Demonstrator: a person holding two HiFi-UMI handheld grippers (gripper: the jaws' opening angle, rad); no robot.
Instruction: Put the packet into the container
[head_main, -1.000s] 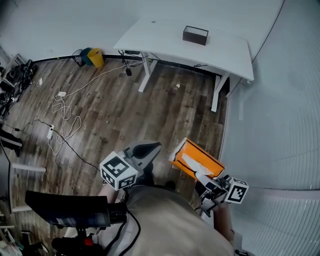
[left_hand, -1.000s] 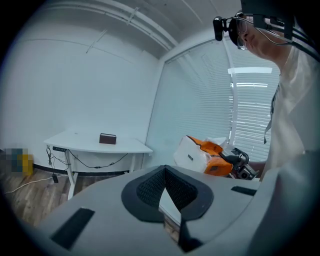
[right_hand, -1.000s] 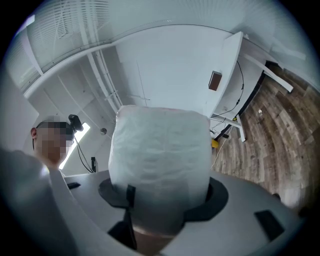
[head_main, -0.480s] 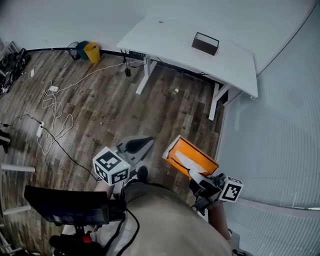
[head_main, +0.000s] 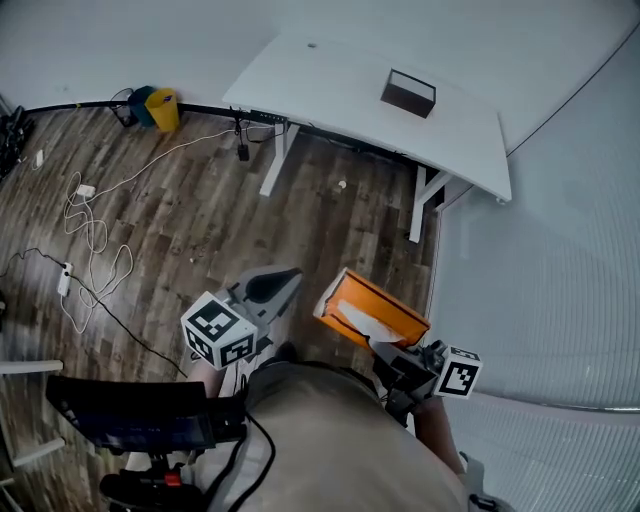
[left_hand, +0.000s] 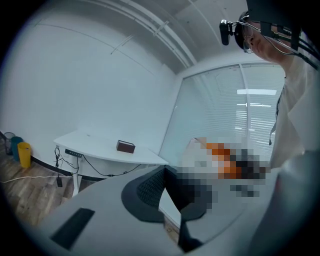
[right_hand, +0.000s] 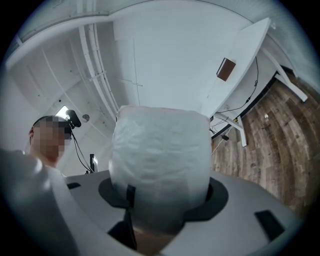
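Note:
My right gripper (head_main: 388, 352) is shut on an orange packet (head_main: 372, 312) with a white end, carried in the air over the wooden floor. In the right gripper view the packet's white plastic (right_hand: 160, 160) fills the space between the jaws of my right gripper (right_hand: 162, 202). The container is a small dark brown box (head_main: 408, 93) far ahead on a white table (head_main: 330, 95); both gripper views show this container (left_hand: 125, 146) (right_hand: 226, 69). My left gripper (head_main: 272, 290) is raised beside the packet, shut, with nothing in it (left_hand: 167, 197).
White cables (head_main: 90, 235) trail across the wooden floor at left, and a yellow bin (head_main: 161, 108) stands by the wall. A glass wall with blinds (head_main: 540, 300) runs along the right. A dark device (head_main: 130, 425) sits at the person's front, bottom left.
The view has swung a little to the left and the table has drawn slightly nearer. Both grippers keep their pose, and the packet stays held by the right one.

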